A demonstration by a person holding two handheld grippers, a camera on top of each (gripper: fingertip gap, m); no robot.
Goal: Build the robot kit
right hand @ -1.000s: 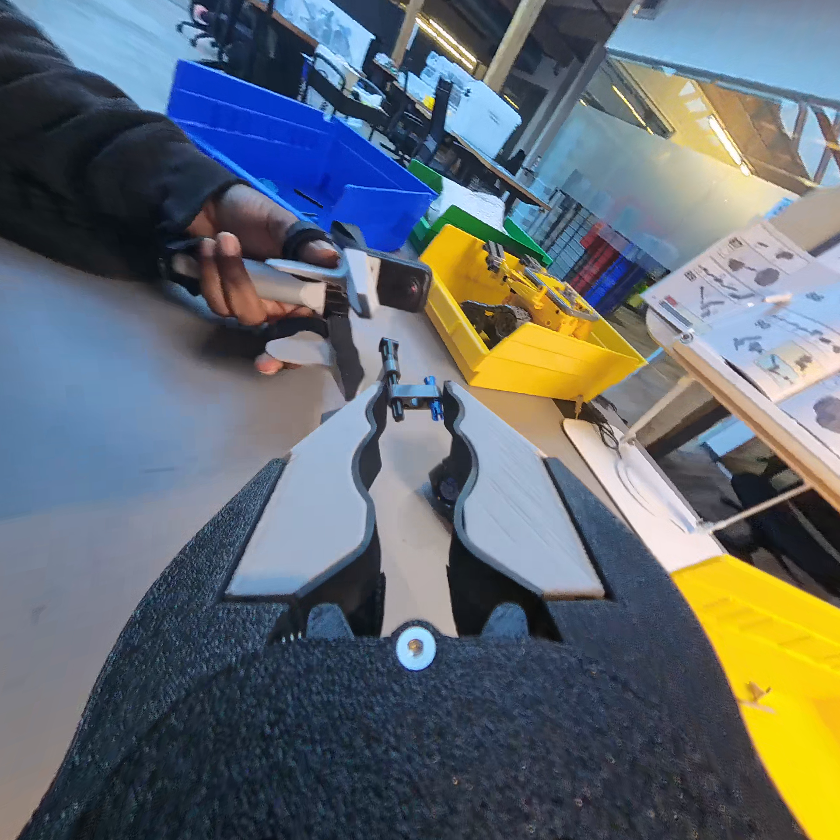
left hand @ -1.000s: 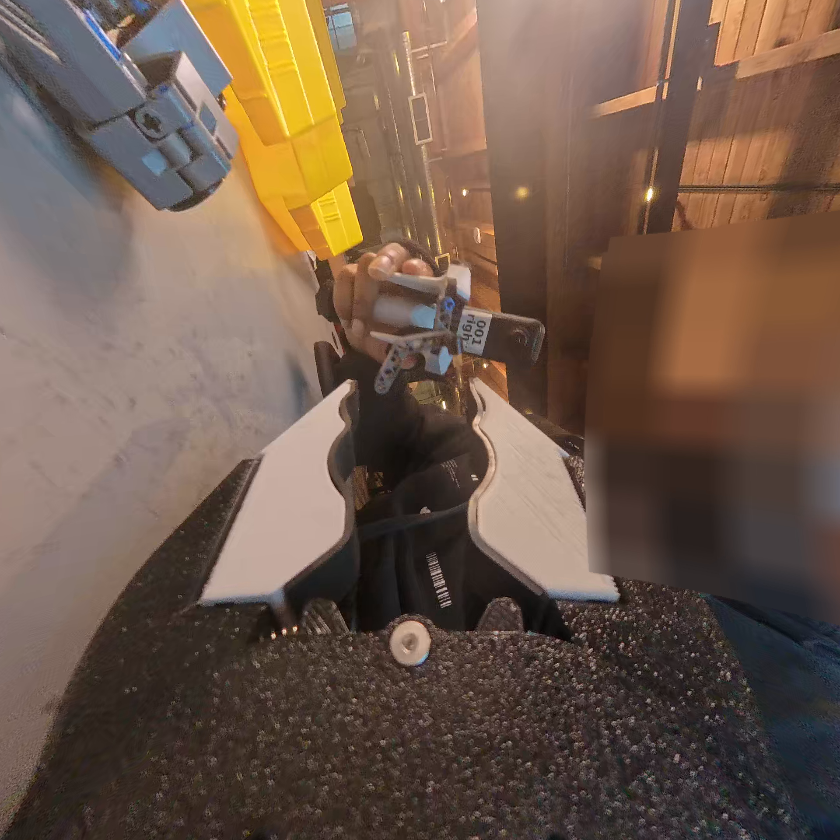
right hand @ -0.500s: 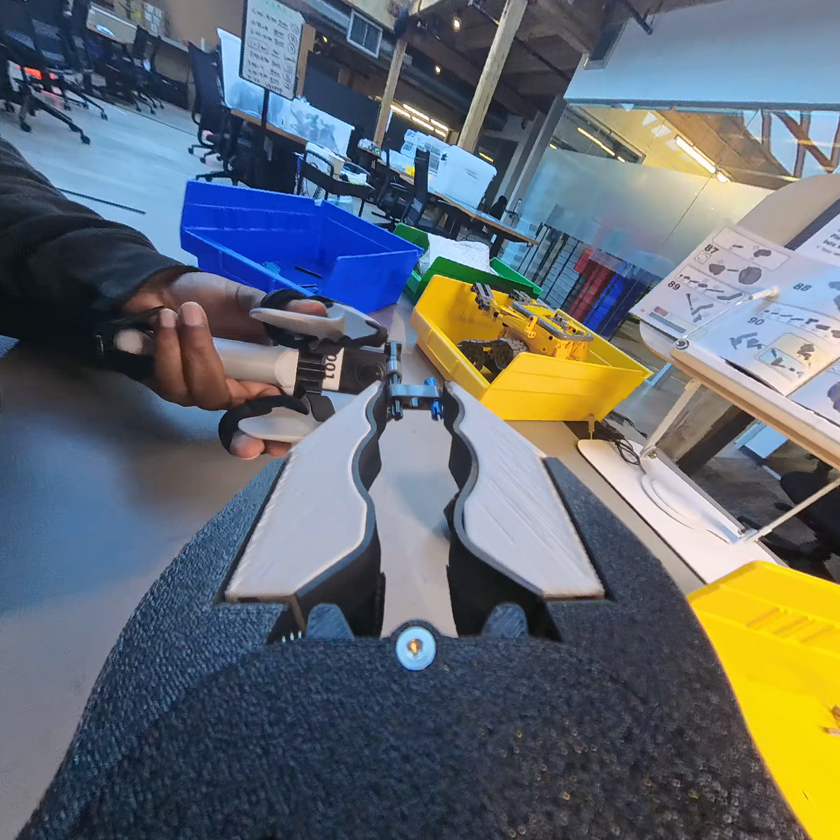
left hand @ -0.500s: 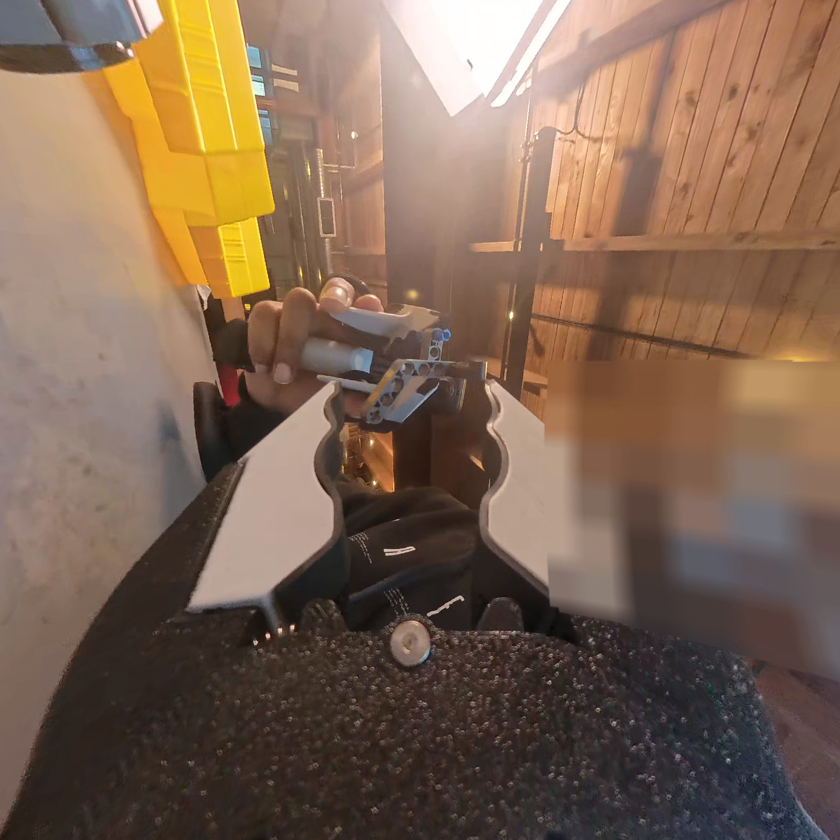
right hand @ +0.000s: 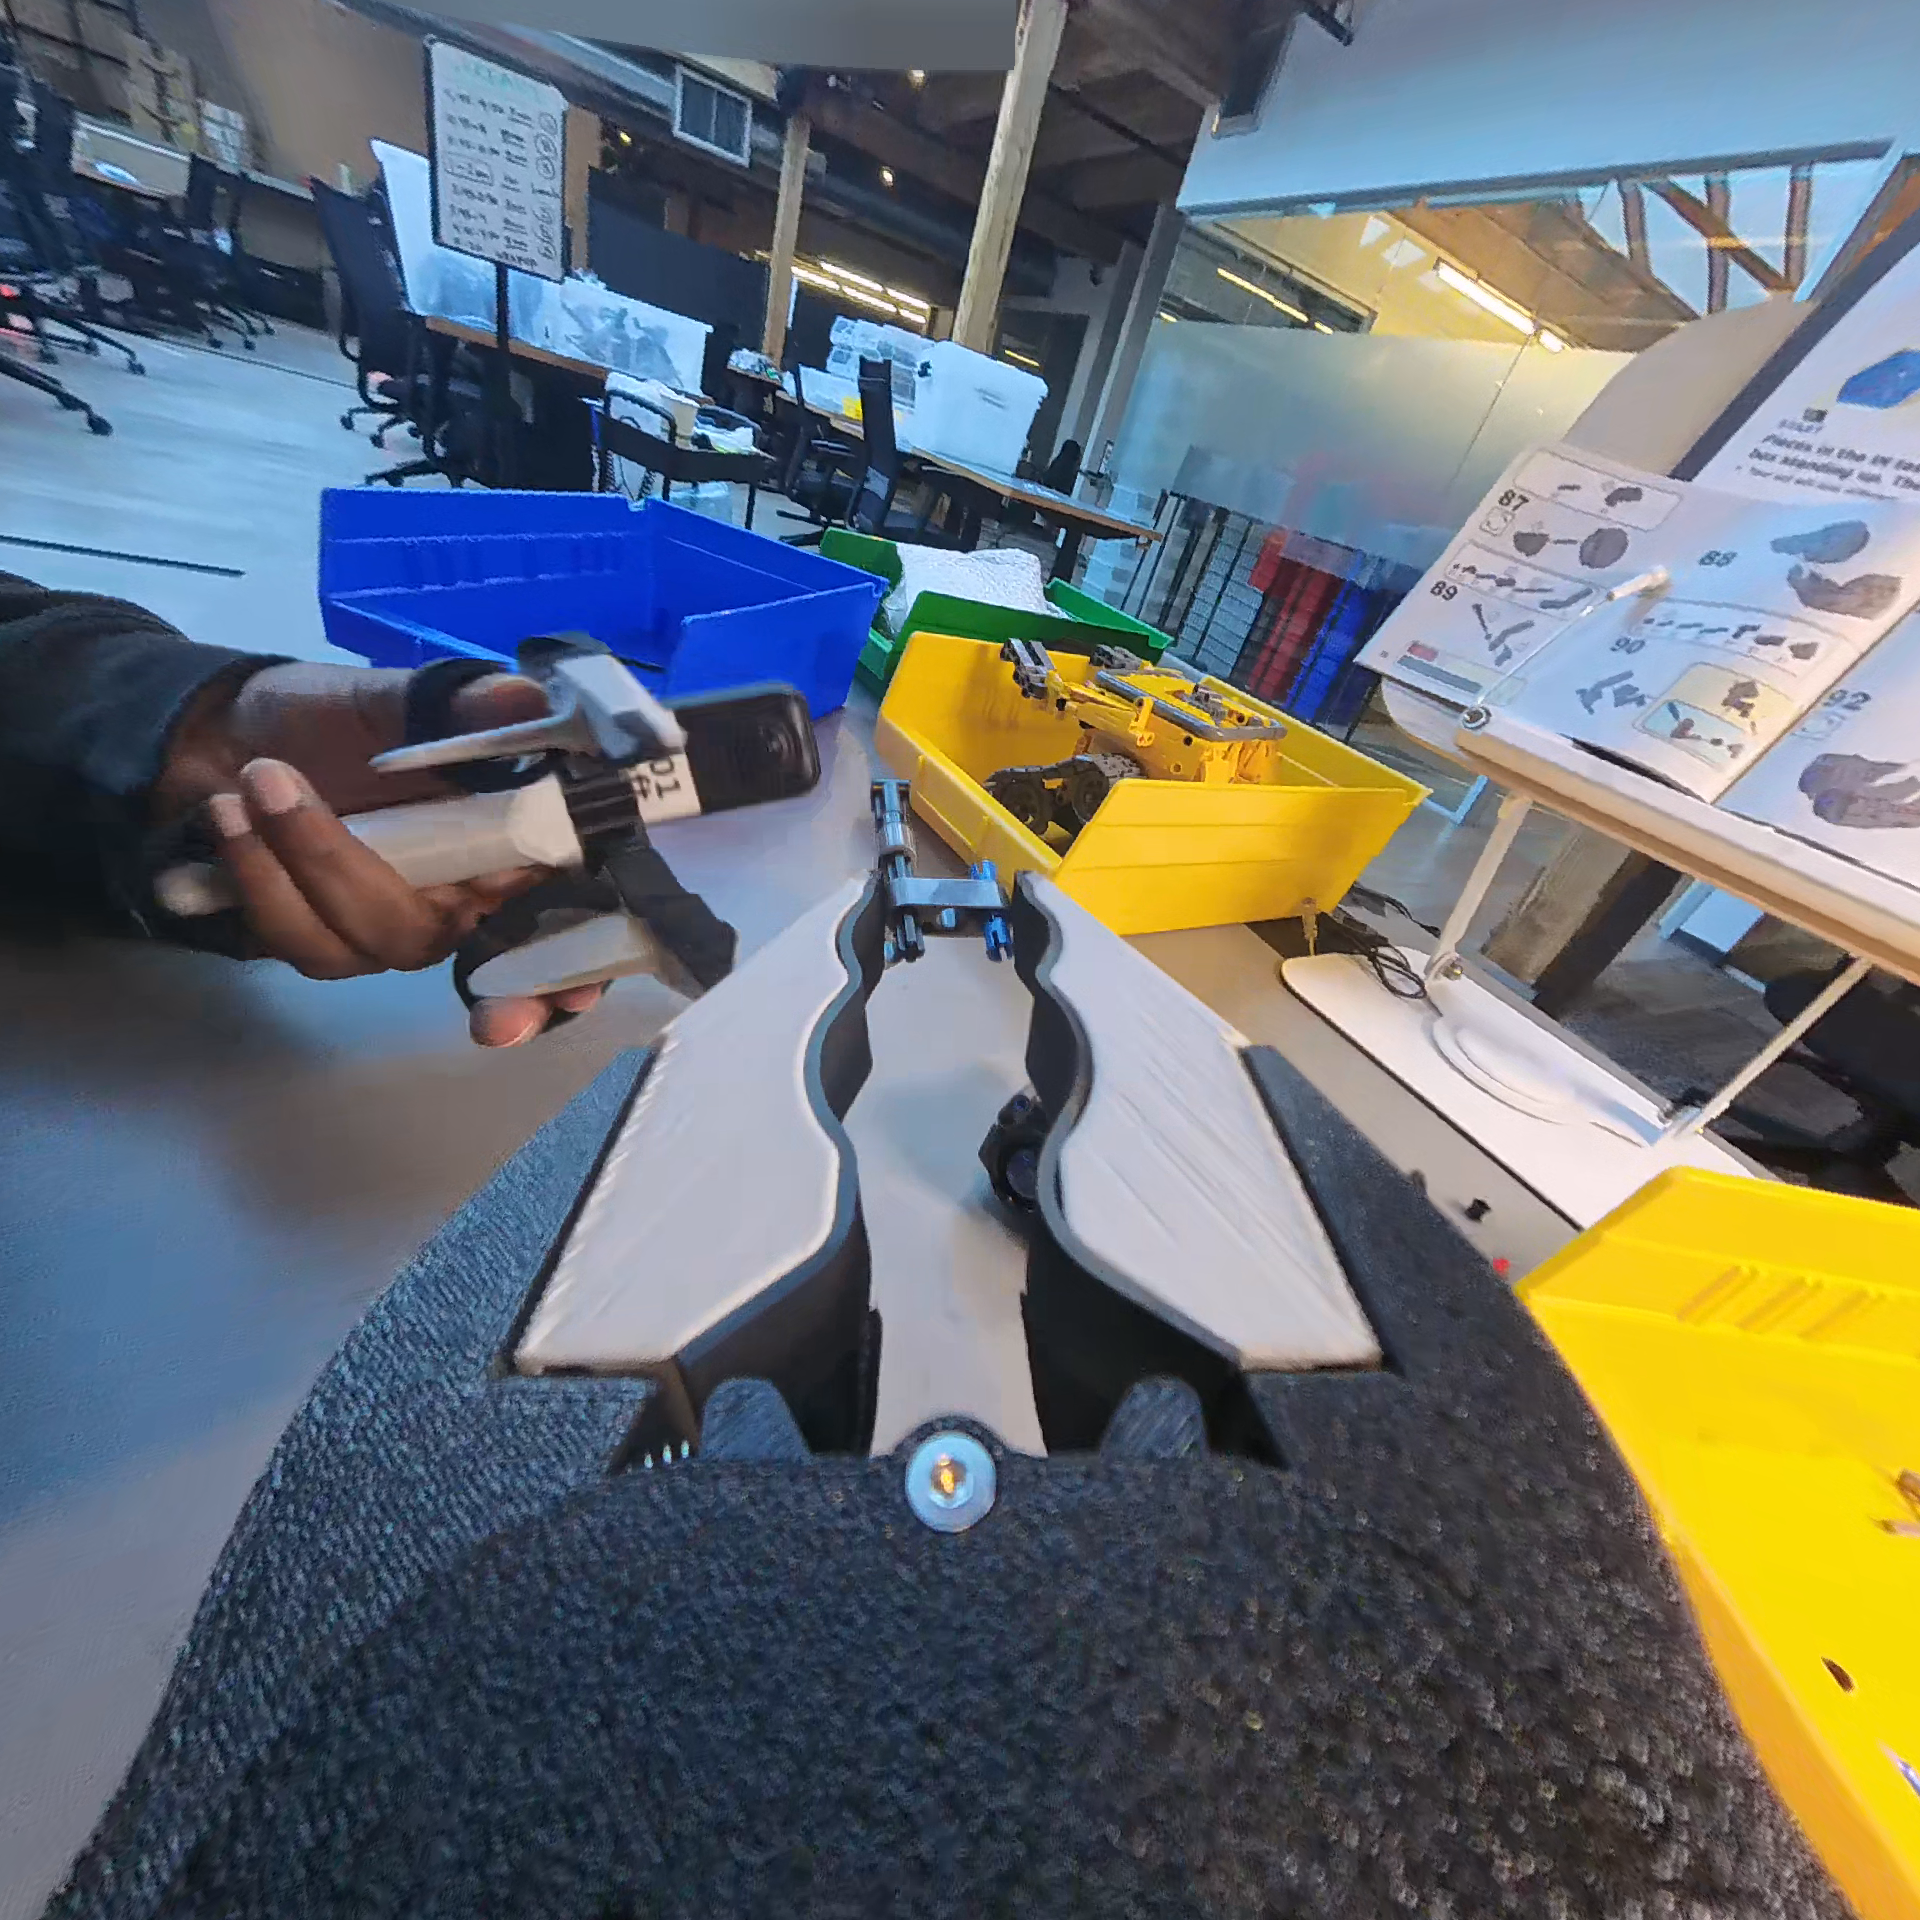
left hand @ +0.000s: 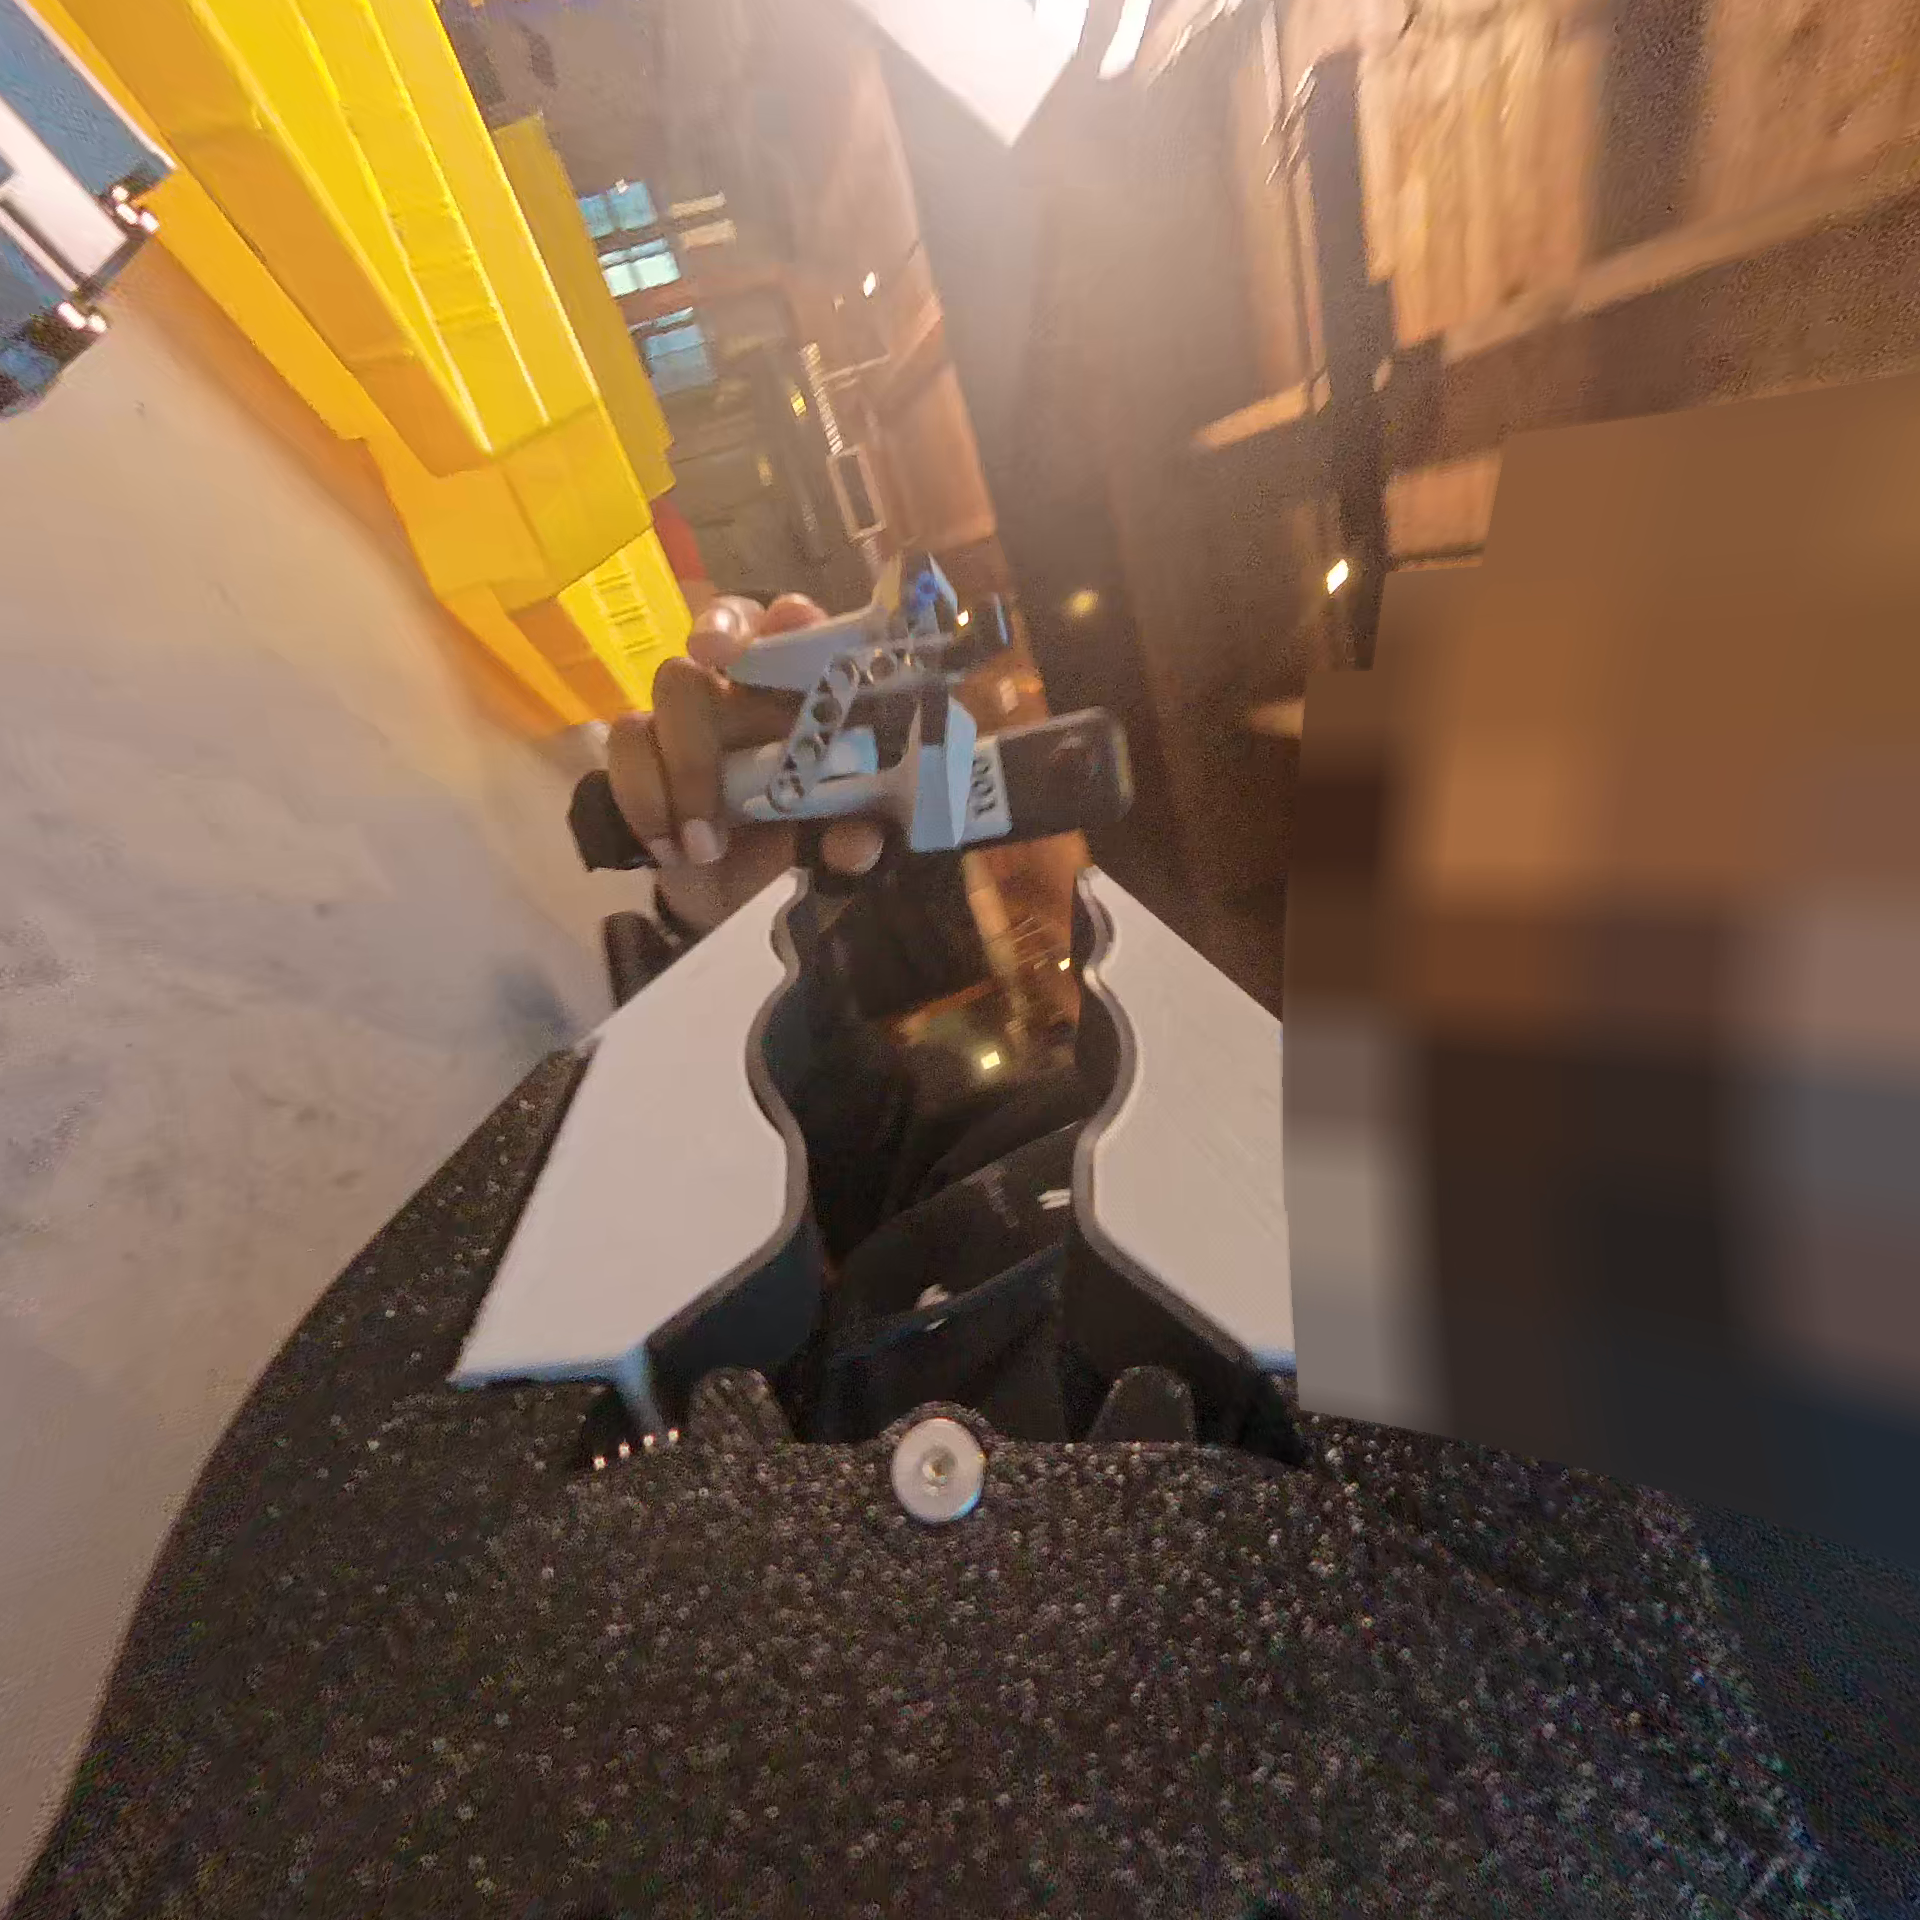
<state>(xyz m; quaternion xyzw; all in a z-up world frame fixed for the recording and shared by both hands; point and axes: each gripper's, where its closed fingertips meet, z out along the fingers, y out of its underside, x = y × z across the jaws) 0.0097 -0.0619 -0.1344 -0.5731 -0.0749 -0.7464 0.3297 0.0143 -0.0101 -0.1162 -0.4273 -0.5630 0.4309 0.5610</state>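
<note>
My right gripper point(right hand: 945, 904) is shut on a small grey brick piece point(right hand: 935, 902) with blue pins and a dark axle sticking up, and holds it above the grey table point(right hand: 208, 1195). In the left wrist view the same piece point(left hand: 831, 707) shows as a grey beam with holes, held out ahead by a hand point(left hand: 665, 769). My left gripper point(left hand: 940, 894) is open and empty, and points at that piece from a short way off. In the right wrist view a hand point(right hand: 312, 831) holds the left gripper's handle and black camera body point(right hand: 748, 748) at the left.
A blue bin point(right hand: 582, 582), a green bin point(right hand: 997, 613) and a yellow bin point(right hand: 1195, 852) holding a yellow tracked model point(right hand: 1132, 727) stand at the back. An open instruction booklet point(right hand: 1662, 644) sits on a stand at the right. Another yellow bin point(right hand: 1766, 1455) is at the near right. A black wheel point(right hand: 1013, 1164) lies on the table. Tip to tip, the grippers are about 6 centimeters apart.
The right gripper has kept its hold on the piece and risen. The left gripper has come off the table and closer to the piece. In the left view the held piece has turned.
</note>
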